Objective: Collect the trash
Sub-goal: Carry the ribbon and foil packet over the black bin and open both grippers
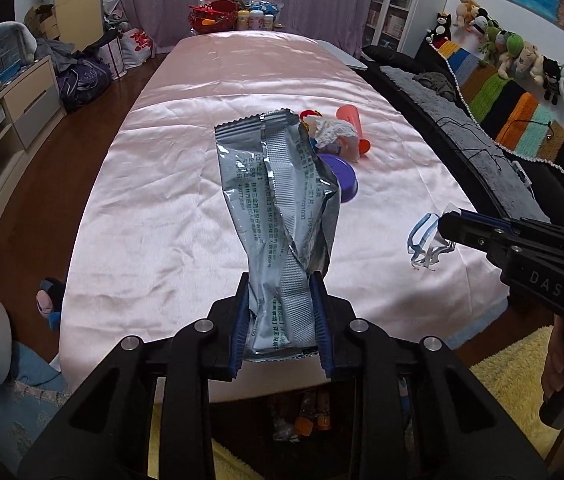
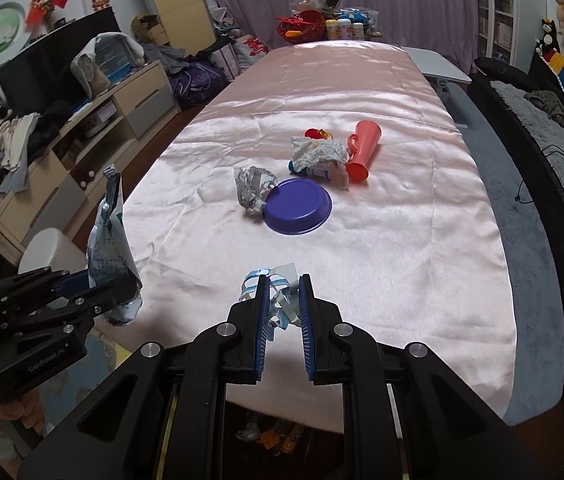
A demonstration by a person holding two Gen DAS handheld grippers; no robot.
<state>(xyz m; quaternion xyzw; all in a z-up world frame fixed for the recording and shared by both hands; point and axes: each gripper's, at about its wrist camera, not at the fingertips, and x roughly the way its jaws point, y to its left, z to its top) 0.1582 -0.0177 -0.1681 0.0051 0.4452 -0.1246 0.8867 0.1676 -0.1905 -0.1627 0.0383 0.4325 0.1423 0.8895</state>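
Left gripper [image 1: 284, 312] clamps a silver foil wrapper [image 1: 282, 208] between its 2 blue pads, wrapper twisted and standing upright above the near edge of the pink-covered table [image 1: 185, 200]; same wrapper seen from the right wrist view at far left, held off the table's left edge. Right gripper [image 2: 284, 308] sits low at the near table edge with a crumpled clear-and-blue plastic scrap [image 2: 277, 280] between its fingers; jaws are narrowed around it, gap visible on both sides, so cannot tell if it is actually pinched. In the left view the scrap lies on the cloth at the right gripper's tip. Mid-table cluster, well apart from both grippers: crumpled foil ball [image 2: 253, 190] touching the left rim of a purple lid [image 2: 298, 206], a crumpled white paper wad [image 2: 320, 154] behind the lid on top of a small printed container, a red cup [image 2: 363, 150] lying on its side just right of the wad, a small red item [image 2: 316, 133] behind the wad. Far table end holds a red basket [image 2: 301, 26] and bottles. Below the near edge, a bin with orange-capped items is partly visible; contents unclear.
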